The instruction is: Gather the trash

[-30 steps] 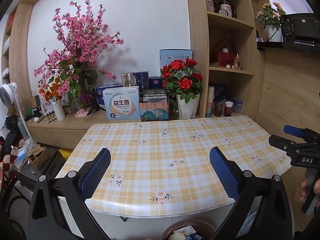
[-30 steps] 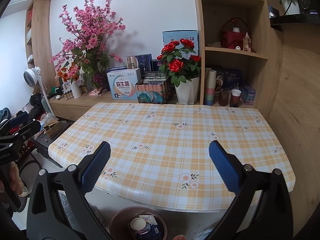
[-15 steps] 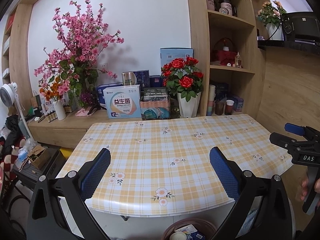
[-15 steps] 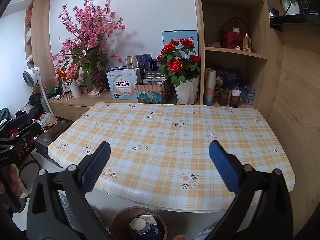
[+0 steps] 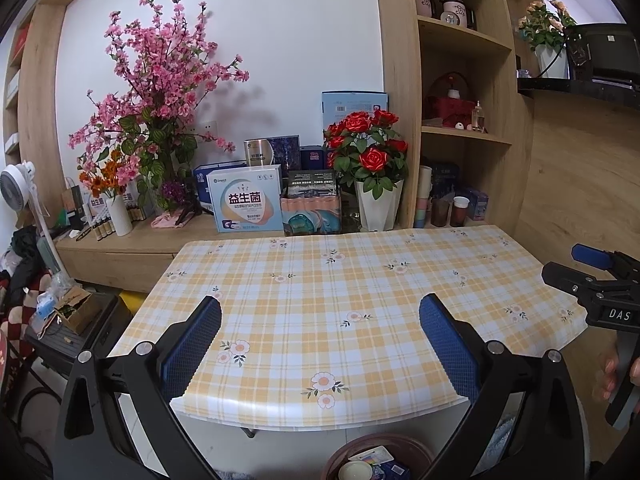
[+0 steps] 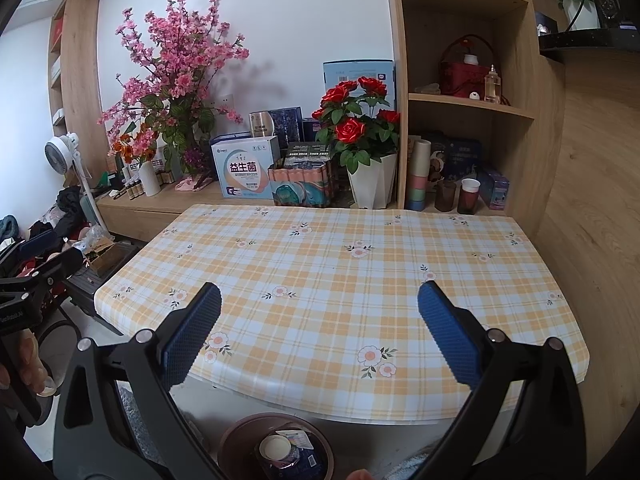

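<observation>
Checked yellow tabletop (image 6: 360,280) lies bare, both the left gripper (image 5: 320,344) and right gripper (image 6: 320,340) hover with jaws wide apart and empty, the trash sits in the brown bin (image 6: 240,436) below, so collecting looks finished.

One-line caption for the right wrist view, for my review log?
Open right tongs hover over a bare plaid tablecloth; the brown bin below the table edge holds a paper cup and wrappers.
</observation>
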Demonstrator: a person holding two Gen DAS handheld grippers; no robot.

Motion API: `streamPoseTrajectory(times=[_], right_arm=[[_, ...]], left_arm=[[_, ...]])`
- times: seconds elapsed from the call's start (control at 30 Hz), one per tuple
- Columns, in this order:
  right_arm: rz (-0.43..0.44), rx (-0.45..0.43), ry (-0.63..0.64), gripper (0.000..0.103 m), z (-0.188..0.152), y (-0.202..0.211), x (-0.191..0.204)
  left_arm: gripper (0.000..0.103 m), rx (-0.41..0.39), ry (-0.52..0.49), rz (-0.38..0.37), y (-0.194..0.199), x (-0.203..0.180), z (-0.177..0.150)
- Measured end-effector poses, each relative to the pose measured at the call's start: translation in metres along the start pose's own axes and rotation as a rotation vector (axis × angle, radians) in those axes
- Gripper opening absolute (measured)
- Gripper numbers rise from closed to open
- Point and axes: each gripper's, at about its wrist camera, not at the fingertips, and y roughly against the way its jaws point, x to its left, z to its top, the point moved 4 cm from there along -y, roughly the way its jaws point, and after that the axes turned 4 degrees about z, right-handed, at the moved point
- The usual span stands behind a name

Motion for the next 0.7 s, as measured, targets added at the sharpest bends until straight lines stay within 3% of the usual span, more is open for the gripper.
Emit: streamPoseTrajectory(times=[0.7], right_arm=[[-0.002,0.011,-0.004,0.097,-0.0030,-0.0049,-0.0075]], left_arm=[[0.097,0.011,0.013,0.004,-0.0056,0.0032,-0.0013]])
